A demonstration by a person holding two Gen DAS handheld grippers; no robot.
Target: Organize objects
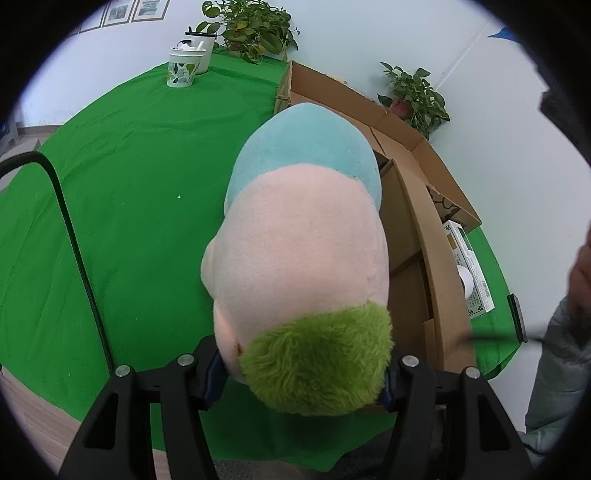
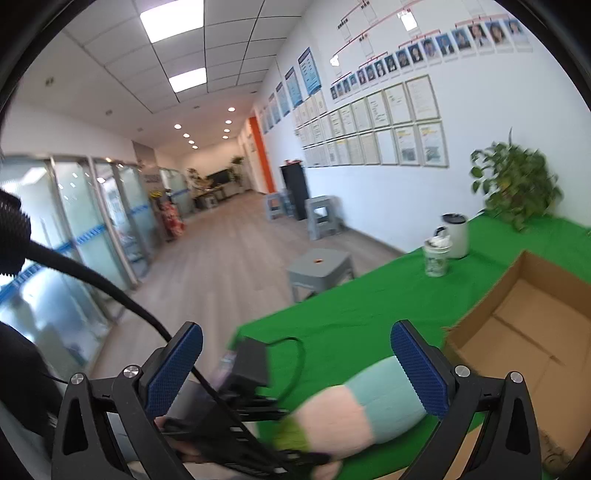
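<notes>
Filling most of the left wrist view, the plush [image 1: 303, 236] is clamped at its green end between the left gripper's [image 1: 303, 373] blue pads, its blue tip reaching over the green cloth [image 1: 122, 184] toward the box [image 1: 417, 236]. The right gripper [image 2: 295, 373] stands wide open, holding nothing, above the plush and the left gripper. Two cups [image 1: 186, 66] and a plant [image 1: 251, 29] sit at the cloth's far edge. A carton [image 1: 469, 269] lies beside the box.
</notes>
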